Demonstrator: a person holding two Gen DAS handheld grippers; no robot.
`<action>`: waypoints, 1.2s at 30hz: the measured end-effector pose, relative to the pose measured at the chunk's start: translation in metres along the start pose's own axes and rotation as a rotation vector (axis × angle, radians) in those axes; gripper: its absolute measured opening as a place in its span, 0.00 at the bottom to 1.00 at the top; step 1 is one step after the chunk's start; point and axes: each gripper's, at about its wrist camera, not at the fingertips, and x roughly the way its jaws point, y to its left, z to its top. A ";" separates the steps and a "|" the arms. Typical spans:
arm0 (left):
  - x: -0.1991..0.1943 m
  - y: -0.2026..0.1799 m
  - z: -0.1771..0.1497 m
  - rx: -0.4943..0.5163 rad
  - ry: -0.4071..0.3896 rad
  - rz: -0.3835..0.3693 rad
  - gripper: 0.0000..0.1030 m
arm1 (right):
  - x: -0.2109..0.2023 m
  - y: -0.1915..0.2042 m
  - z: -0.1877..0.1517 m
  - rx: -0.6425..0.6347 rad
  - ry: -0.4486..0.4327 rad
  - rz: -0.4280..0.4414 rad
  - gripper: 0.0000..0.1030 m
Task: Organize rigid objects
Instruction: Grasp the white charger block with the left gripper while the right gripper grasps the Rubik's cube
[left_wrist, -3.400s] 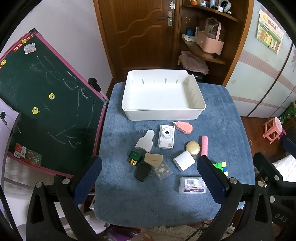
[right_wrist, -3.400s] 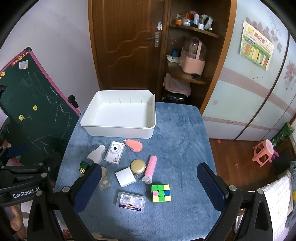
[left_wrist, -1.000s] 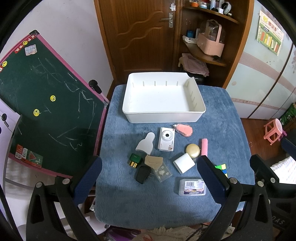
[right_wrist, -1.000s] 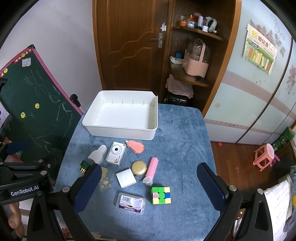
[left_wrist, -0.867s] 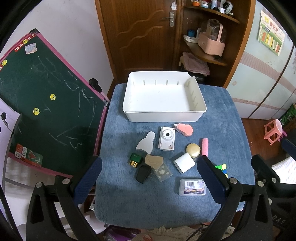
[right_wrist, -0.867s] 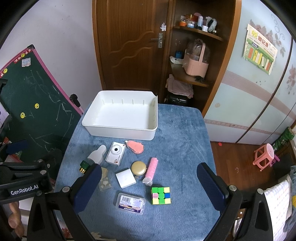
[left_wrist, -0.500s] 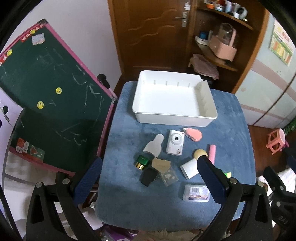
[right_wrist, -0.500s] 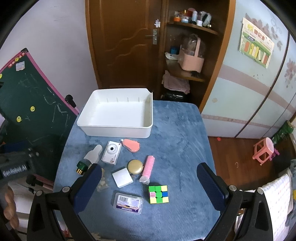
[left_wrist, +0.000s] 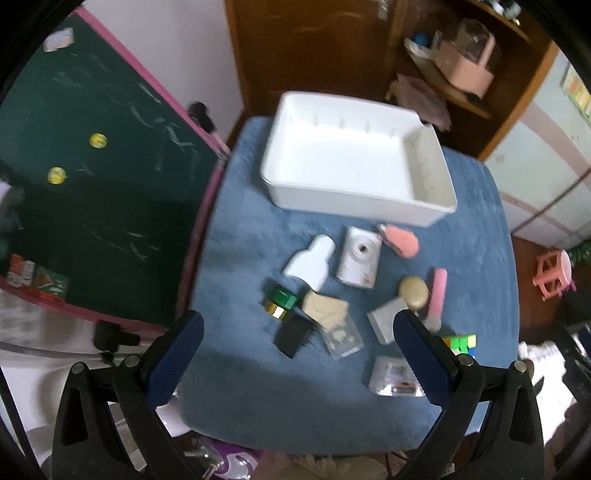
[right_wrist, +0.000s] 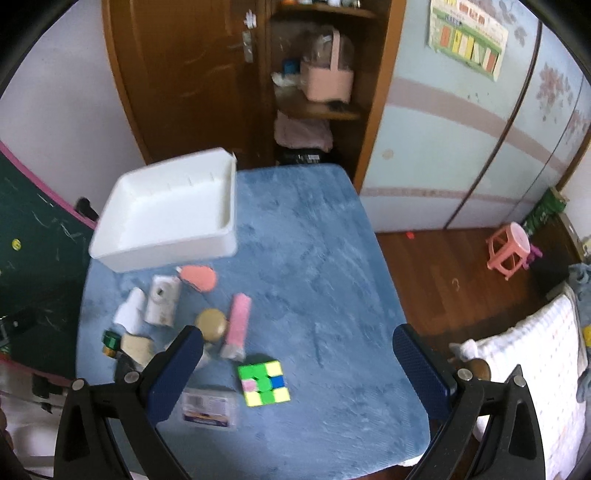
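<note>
Left hand-held gripper (left_wrist: 297, 350): jaws spread wide, nothing between them, held above the near edge of the blue tabletop (left_wrist: 258, 406). Right hand-held gripper (right_wrist: 297, 363): jaws likewise wide apart and empty, above the tabletop's near right part.

Left wrist view, near to far. Just inside the right finger lies a clear case (left_wrist: 393, 374) with a label; beyond that finger's tip, a cube (left_wrist: 460, 341) of coloured squares. Between the fingers, nearest first: a black block (left_wrist: 293, 336), a clear packet (left_wrist: 341, 338), a tan piece (left_wrist: 325, 308) overlapping the packet, and a green cap (left_wrist: 280, 301) with a gold rim. At the right finger's tip sits a white square (left_wrist: 386, 323), touching a gold disc (left_wrist: 413, 291); a pink stick (left_wrist: 437, 295) lies just right of the disc. Farther on, a white bottle (left_wrist: 310, 262) and a white camera (left_wrist: 358, 262) lie side by side, with a pink oval (left_wrist: 400, 242) ahead and right of the camera. Farthest, a white bin (left_wrist: 354, 173) stands open and holds nothing, at the tabletop's far edge. Both views are blurred.

Right wrist view. The cube lies between the fingers, nearer the left one; the case sits beside the left finger. The other pieces cluster ahead and left of the left finger, and the bin stands beyond them at far left. A chalkboard (left_wrist: 92, 166) leans left of the tabletop.
</note>
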 end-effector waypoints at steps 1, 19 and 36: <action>0.004 -0.004 -0.001 0.011 0.006 -0.008 0.99 | 0.008 -0.004 -0.003 0.005 0.018 0.005 1.00; 0.145 -0.105 -0.019 0.373 0.224 -0.070 0.99 | 0.143 0.013 -0.073 -0.118 0.283 0.139 0.91; 0.194 -0.151 -0.022 0.631 0.321 -0.039 0.87 | 0.184 0.022 -0.096 -0.165 0.375 0.172 0.64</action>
